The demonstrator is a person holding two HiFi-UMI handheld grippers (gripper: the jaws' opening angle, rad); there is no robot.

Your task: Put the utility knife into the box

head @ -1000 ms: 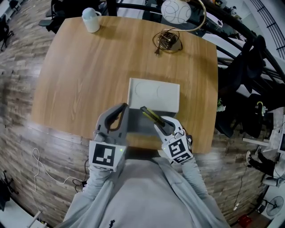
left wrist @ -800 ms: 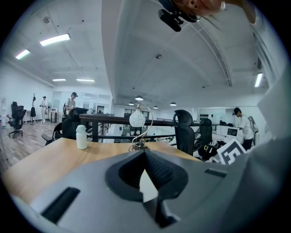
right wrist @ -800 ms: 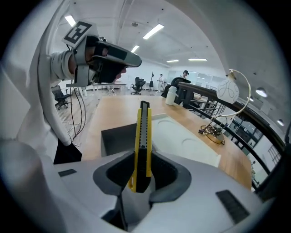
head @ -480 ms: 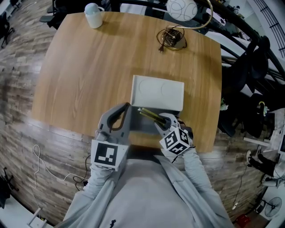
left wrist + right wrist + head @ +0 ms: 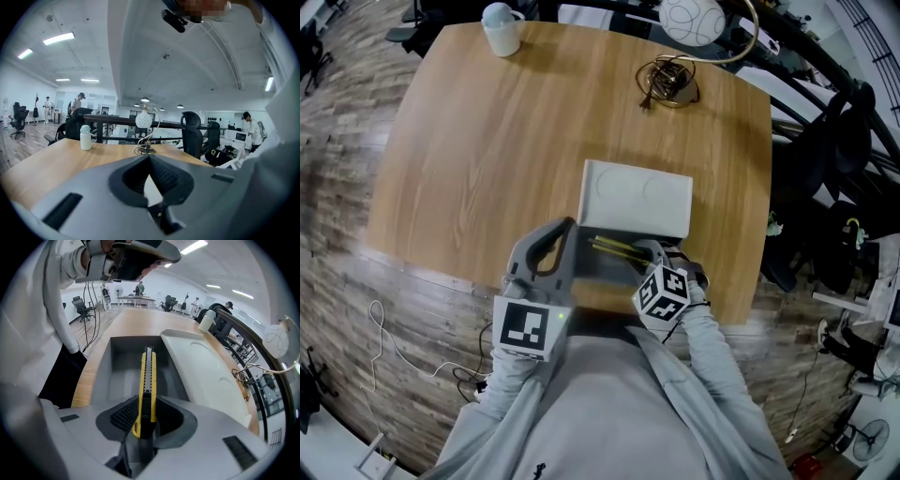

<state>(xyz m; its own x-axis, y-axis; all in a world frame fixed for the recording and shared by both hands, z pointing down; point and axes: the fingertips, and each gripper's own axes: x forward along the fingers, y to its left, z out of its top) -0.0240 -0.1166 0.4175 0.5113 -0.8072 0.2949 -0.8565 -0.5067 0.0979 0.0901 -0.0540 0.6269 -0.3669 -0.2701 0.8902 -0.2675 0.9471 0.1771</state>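
Yellow knife [image 5: 146,390] is clamped by its rear end in the right hand-held gripper [image 5: 145,422], jaws pressed on its two flat sides. Its nose points away from the gripper, along the grey box [image 5: 104,376] and over the open inside. Can't tell if the nose touches the box floor. I'd call it hovering just above.

White lid [image 5: 637,199] is open and lies on the far side of the box on the tabletop [image 5: 478,141]. Knife runs close beside the lid edge.

Left hand-held gripper [image 5: 561,228] sits at the box's left end. Its jaw tips are together with nothing between them, only a sliver of white showing past the pads. Contact with the box isn't clear.

Step in hand, as I read it: lower and release. Suggestions:
- Keep the knife parallel to the long walls. It looks like it fits lengthwise with little room to spare sideways.
- Drop the nose first, then lay the body flat on the floor before opening.
- Stay off the lid edge. A snag there would twist the knife in the pads.
- Open only far enough to free it, so the jaws don't hit the near wall.
- Pull straight back and up, without sideways drag.
- If the box slides, brace its left end with the left gripper.

Main risk: letting go too high, so the knife bounces or ends up propped on a wall.
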